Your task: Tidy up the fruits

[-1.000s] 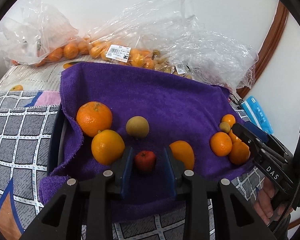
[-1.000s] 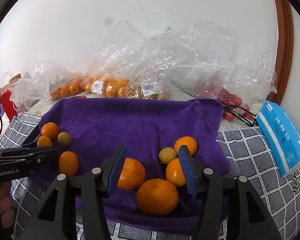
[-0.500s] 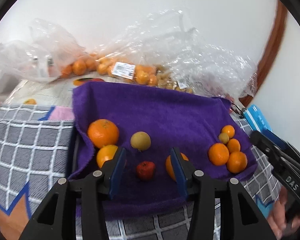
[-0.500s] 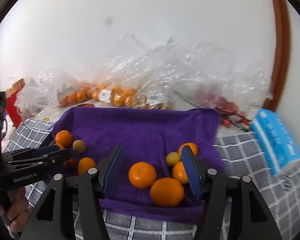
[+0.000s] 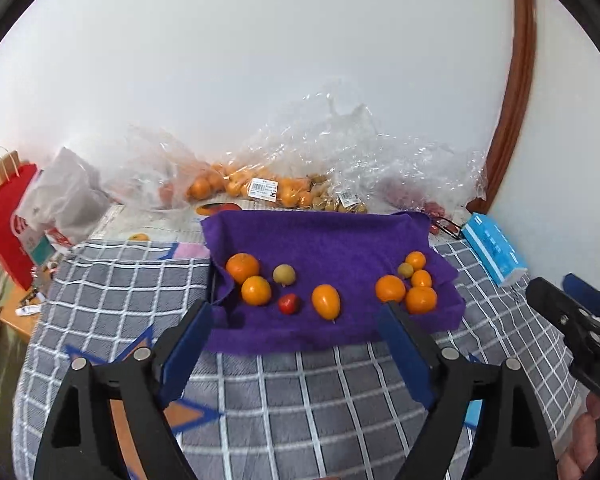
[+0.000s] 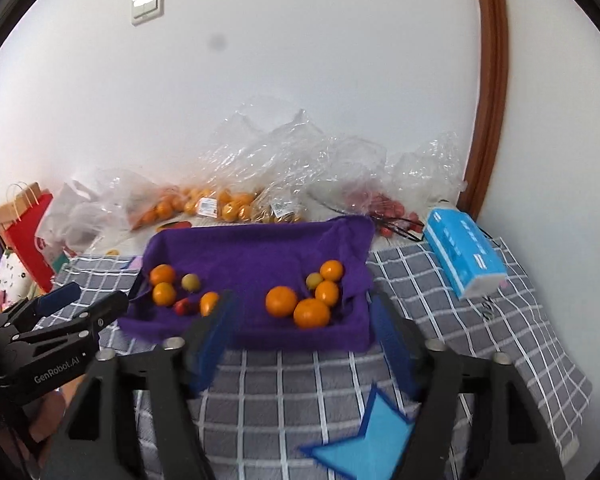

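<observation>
The left gripper (image 5: 296, 316) and right gripper (image 6: 300, 308) both hang wide open and hold nothing, above the checked blanket (image 5: 300, 392) just short of the purple towel's (image 5: 320, 240) near edge. Fruit lies in two clusters, left (image 5: 256, 290) and right (image 5: 420, 299), with bare towel between. Plastic bags (image 5: 300, 184) crowd the far edge.

Holding right tongs (image 6: 300, 320) spread wide and empty above the checked blanket (image 6: 480, 320), facing a purple towel (image 6: 252, 256) carrying two separate fruit clusters, left tongs (image 6: 84, 304) hovering alongside.
</observation>
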The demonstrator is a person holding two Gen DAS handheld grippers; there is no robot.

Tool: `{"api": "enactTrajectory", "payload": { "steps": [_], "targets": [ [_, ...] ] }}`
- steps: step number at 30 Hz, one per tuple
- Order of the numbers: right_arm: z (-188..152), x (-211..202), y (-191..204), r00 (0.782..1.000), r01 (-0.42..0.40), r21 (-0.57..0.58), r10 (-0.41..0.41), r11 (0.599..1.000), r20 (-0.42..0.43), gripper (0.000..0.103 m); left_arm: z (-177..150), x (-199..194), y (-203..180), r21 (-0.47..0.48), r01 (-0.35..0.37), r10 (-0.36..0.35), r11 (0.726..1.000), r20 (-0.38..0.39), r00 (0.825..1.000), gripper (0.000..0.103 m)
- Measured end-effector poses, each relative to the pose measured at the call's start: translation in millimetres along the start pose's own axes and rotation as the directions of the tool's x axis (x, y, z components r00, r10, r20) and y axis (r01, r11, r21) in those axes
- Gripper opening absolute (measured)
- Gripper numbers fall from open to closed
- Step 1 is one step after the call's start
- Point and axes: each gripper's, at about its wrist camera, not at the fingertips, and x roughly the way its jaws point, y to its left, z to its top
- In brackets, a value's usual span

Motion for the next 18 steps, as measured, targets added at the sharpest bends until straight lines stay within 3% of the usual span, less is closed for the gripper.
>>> {"api": "enactTrajectory", "payload": {
  "steps": [6, 11, 18],
  "targets": [
    [-18.7, -51.7, -3.9, 0.999, 0.006, 0.021, -0.007, 1.000, 0.040, 0.099, -14.0, -48.1, -13.3, 0.034, -0.009, 0.008, 0.999, 0.027, 1.000, 0.089],
    [-28.7, -81.7, -15.3, 0.999, 0.027, 0.061, -0.029, 0.998, 0.041, 0.102, -21.9, -81.8, -20.4, 0.045, -0.074, 0.070, 0.996, 0.087, 0.994, 0.094],
    [-42.4, -95.6, -27.7, 0.998, 0.039, 0.106, -0.043, 0.994, 0.035, 0.102, -31.2, -95.9, -27.9, 0.048, -0.086, 0.080, 0.995, 0.113, 0.990, 0.094]
  ]
}}
